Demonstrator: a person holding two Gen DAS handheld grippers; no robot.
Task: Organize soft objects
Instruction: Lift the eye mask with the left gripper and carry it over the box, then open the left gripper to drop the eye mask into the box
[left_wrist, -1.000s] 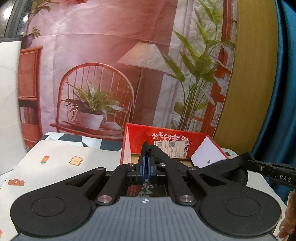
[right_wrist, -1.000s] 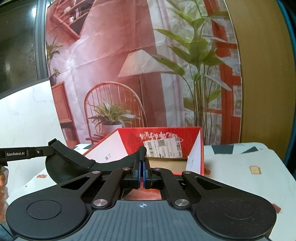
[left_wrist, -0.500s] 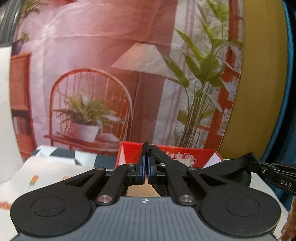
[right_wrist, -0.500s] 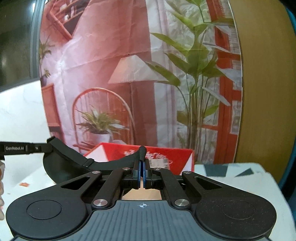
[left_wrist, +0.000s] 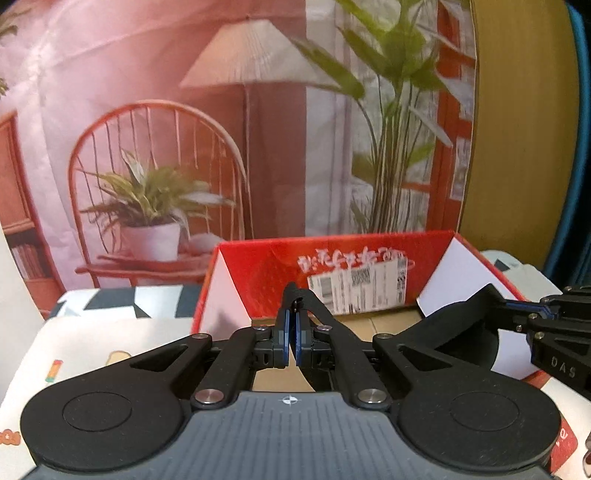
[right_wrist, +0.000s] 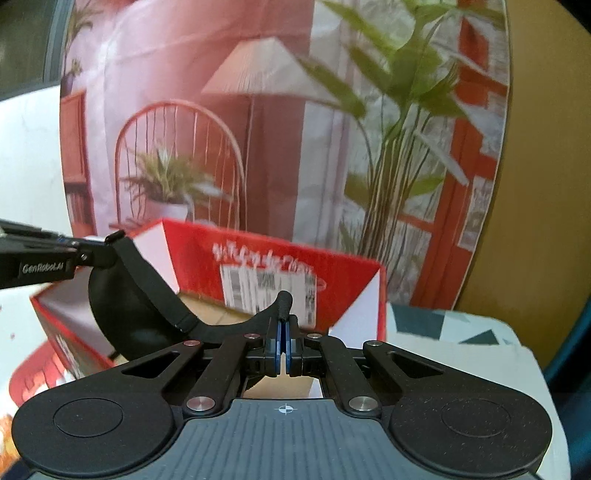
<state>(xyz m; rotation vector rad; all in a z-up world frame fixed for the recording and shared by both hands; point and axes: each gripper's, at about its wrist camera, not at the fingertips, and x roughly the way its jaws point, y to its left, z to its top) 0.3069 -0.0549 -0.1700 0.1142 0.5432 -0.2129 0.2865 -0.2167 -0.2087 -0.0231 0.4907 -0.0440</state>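
- While the left wrist view looks along the left claw (left_wrist: 293, 317), its blue pads are pressed together on one end of a black soft item (left_wrist: 461, 325), a dark cap-like piece with a strap. The item stretches rightward over the open red box (left_wrist: 258, 266), and its other end is pinched by the right claw (left_wrist: 517, 306) at the right edge. Brown cardboard floor shows inside the box, and a white label sits on its inner back wall. The box stands on a surface (left_wrist: 92, 339) covered with a pale printed cloth, in front of a backdrop (left_wrist: 147, 110) picturing a chair, lamp and plants.
- Seen from the right wrist view, the right claw (right_wrist: 282, 326) is likewise clamped shut on a strap end of the black soft item (right_wrist: 129, 306). The rounded body of the item hangs over the left part of the red box (right_wrist: 199, 258), its far end gripped by the left claw (right_wrist: 99, 242) coming in from the left. The surface (right_wrist: 461, 354) lies to the right.
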